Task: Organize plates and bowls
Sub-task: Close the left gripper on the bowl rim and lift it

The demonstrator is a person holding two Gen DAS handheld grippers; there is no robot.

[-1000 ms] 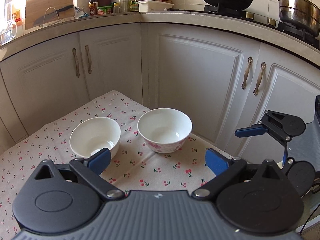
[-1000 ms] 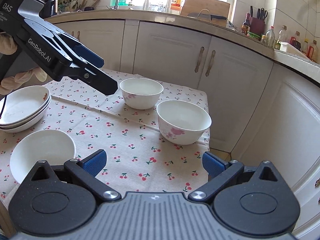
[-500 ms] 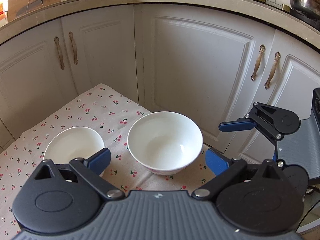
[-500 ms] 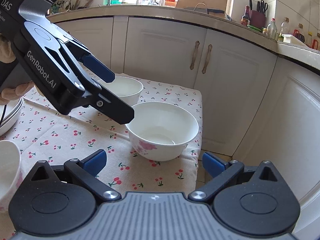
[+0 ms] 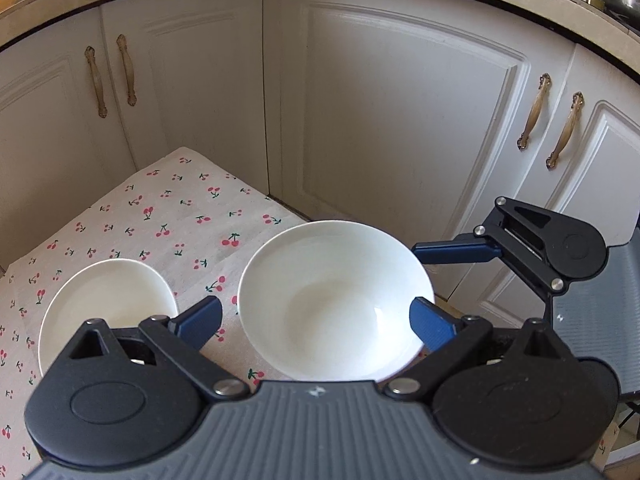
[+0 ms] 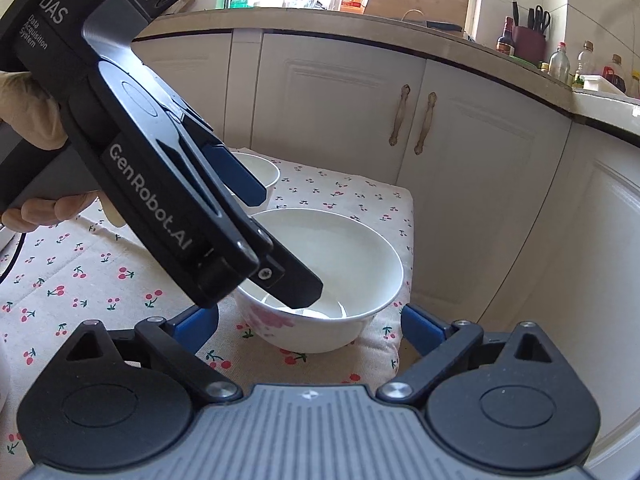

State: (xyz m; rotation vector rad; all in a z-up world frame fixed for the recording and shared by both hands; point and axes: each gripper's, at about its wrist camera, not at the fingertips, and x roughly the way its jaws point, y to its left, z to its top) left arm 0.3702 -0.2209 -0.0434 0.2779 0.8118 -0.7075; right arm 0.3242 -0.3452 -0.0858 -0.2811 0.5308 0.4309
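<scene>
Left wrist view looks down along the left gripper (image 5: 316, 320) at a white bowl (image 5: 336, 300) that stands on a cherry-print cloth (image 5: 160, 216). The bowl lies between the two blue fingers; its rim is near both pads, and the right pad overlaps the rim in the picture, but I cannot tell if it touches. The jaws stand wide and have just been closing a little, with the bowl between them. A second white bowl (image 5: 108, 304) stands on the cloth to the left, outside the left finger and partly hidden behind it. Ahead and to the right of this gripper, the right gripper (image 5: 456, 250) shows one blue finger, with its tip just beside the far right rim of the first bowl.

Right wrist view shows the right gripper (image 6: 310, 326) with its jaws wide as well; they also have just been closing slightly. The same bowl (image 6: 360, 264), with a pink flower on its side, sits just ahead between its blue fingers, not pressed by them. From the left, the left gripper (image 6: 280, 240) comes across, held by a person's hand (image 6: 32, 120); one dark finger is over the inside of the bowl. The other bowl (image 6: 264, 168) is behind it, farther away. White cabinet doors (image 6: 340, 120) stand behind the cloth.
</scene>
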